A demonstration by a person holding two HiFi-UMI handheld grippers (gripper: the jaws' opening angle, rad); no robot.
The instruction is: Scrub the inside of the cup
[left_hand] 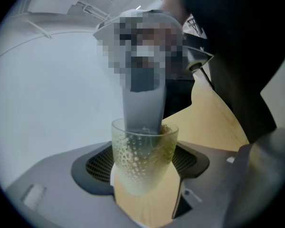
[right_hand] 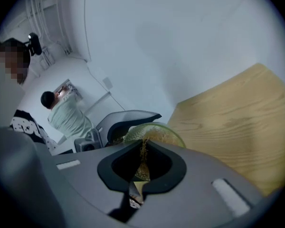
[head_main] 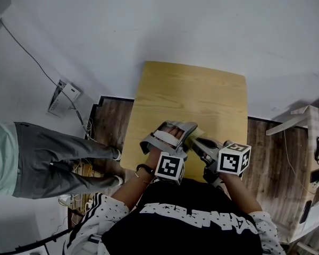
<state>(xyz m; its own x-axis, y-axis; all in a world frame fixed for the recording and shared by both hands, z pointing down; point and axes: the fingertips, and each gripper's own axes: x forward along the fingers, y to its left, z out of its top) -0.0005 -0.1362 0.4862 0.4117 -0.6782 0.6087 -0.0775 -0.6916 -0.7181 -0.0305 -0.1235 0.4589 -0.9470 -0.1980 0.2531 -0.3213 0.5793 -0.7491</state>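
Left claw (left_hand: pixel 143 171) clamps the glass cup (left_hand: pixel 138 153) above the near edge of the surface (head_main: pixel 194 92); right claw (right_hand: pixel 139 174) pinches a scrubber (right_hand: pixel 143 152) inside it. Hard pushing could twist the cup loose.

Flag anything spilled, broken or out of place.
Nothing stands out. The left gripper holds the green glass cup intact, the right gripper holds a fibrous scrubber inside it, and the table shows no spill.

The table (head_main: pixel 191 94) is viewed steeply from overhead; the cup (left_hand: pixel 142 156) at 6 o'clock is shared closely by both gripper views
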